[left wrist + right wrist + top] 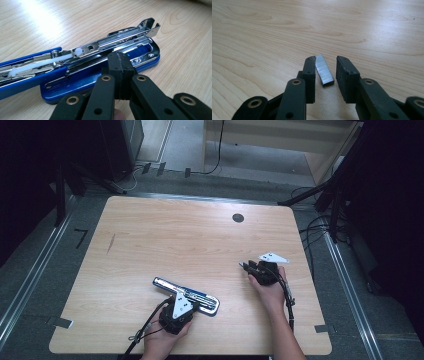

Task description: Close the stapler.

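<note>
On the wooden table (150,235), a dark round hole (238,218) sits far off. The left gripper (186,296) rests with jaws pressed together on the opened blue stapler (100,65). The right gripper (325,72), jaws parted, straddles 1 staple strip (324,71) (leaning against one pad).
</note>
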Available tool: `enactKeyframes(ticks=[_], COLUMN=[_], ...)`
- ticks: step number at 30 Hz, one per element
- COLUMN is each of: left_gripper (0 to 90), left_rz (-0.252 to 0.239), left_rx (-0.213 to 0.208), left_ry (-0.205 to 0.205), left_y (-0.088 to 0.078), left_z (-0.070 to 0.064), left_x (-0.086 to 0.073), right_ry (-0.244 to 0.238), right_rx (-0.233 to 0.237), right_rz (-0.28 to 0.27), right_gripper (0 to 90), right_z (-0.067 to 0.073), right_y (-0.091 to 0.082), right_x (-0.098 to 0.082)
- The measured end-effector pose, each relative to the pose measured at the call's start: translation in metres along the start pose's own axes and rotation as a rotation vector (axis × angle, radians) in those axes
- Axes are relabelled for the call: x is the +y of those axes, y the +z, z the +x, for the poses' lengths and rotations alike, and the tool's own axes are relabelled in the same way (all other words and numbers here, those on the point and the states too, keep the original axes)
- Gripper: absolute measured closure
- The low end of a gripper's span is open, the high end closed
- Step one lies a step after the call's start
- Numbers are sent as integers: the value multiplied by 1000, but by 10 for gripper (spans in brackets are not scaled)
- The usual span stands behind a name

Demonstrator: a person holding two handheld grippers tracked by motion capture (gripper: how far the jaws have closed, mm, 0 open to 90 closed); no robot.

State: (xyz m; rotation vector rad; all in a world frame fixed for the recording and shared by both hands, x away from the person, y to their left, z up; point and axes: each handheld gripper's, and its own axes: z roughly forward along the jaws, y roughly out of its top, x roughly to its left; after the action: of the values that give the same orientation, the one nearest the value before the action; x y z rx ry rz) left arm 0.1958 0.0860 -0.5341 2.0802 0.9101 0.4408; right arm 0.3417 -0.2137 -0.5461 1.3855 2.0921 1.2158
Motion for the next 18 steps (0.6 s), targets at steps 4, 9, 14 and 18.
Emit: enactKeyframes(ticks=[4, 9, 14, 18], left_gripper=[900, 900, 900, 900], left_rz=[0, 0, 2, 2], left_rx=[0, 0, 0, 0], left_ry=[0, 0, 1, 1], left_y=[0, 0, 0, 0], left_z=[0, 0, 0, 0], left_x=[0, 0, 0, 0], right_ry=[4, -4, -11, -15], right_rx=[4, 4, 6, 5], right_rz=[4, 14, 29, 45], right_gripper=[709, 722, 726, 744], right_z=[0, -1, 1, 2], right_y=[1, 2, 2, 3], right_x=[0, 1, 1, 0])
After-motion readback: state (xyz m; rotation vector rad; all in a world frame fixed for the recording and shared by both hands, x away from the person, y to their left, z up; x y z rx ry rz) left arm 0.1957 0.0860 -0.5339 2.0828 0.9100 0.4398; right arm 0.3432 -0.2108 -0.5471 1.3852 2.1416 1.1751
